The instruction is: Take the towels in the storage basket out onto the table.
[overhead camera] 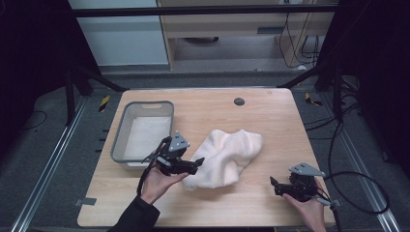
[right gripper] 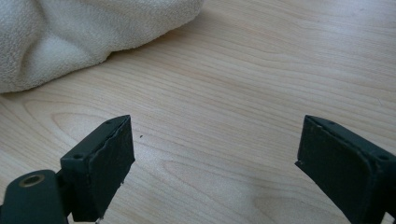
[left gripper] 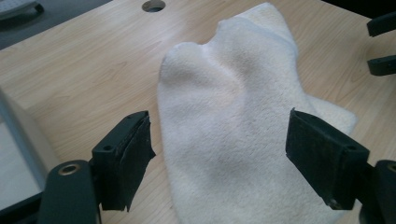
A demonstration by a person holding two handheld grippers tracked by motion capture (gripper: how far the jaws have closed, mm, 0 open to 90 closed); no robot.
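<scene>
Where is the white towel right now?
In the high view, the white towel lies crumpled mid-table, right of the grey bin, just ahead of the left gripper.

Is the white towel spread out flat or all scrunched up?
Scrunched up. The white towel lies in a bunched, lumpy heap on the table, with humps and folds showing in the left tool's view, not flat.

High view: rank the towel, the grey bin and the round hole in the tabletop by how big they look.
1. Towel and grey bin: they look alike in spread, so I won't rank one over the other.
2. Round hole: by far the smallest, though it lies farthest from the camera.
</scene>
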